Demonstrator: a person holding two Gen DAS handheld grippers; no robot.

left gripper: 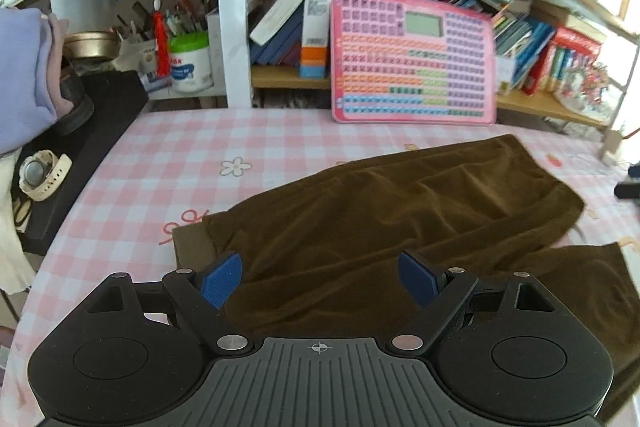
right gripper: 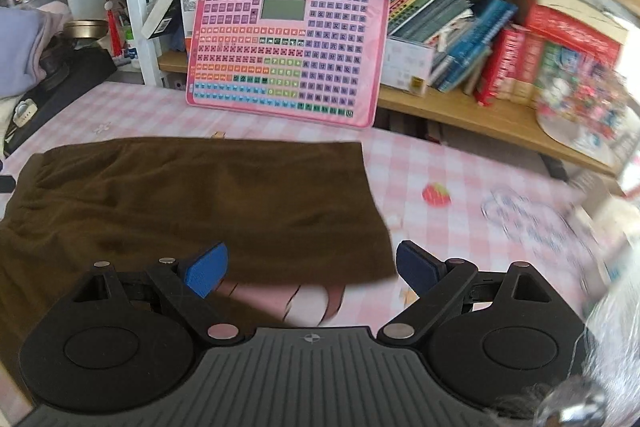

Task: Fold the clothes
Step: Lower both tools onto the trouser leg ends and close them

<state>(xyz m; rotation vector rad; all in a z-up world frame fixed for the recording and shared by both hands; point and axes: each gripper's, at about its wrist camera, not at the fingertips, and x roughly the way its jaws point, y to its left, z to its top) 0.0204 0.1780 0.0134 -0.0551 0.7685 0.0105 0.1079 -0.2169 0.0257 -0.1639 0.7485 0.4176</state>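
In the left wrist view, your left gripper (left gripper: pixel 320 281) has its two blue pads (left gripper: pixel 222 281) wide apart, and nothing is between them; they hang just above the brown garment (left gripper: pixel 380 211). This garment lies flat on the table with the pink checked cloth (left gripper: pixel 180 155), and it reaches from the near edge toward the far right side, with soft wrinkles in the middle. A pink learning tablet (left gripper: pixel 412 57) leans upright at the far edge of the table, against the bookshelf (left gripper: pixel 532 103). At the left edge a black box (left gripper: pixel 92 131) carries a pale wristwatch (left gripper: pixel 42 173), and lavender folded clothes (left gripper: pixel 24 75) lie beside it. In the right wrist view, your right gripper (right gripper: pixel 310 269) is also spread open and holds nothing. The brown garment (right gripper: pixel 192 203) covers the near left part of the table (right gripper: pixel 440 167), and its right hem ends just between the pads, so the left pad (right gripper: pixel 206 269) is over the fabric and the right pad is over bare cloth. The same pink tablet (right gripper: pixel 286 53) stands at the far edge. The right side of this view is blurred.
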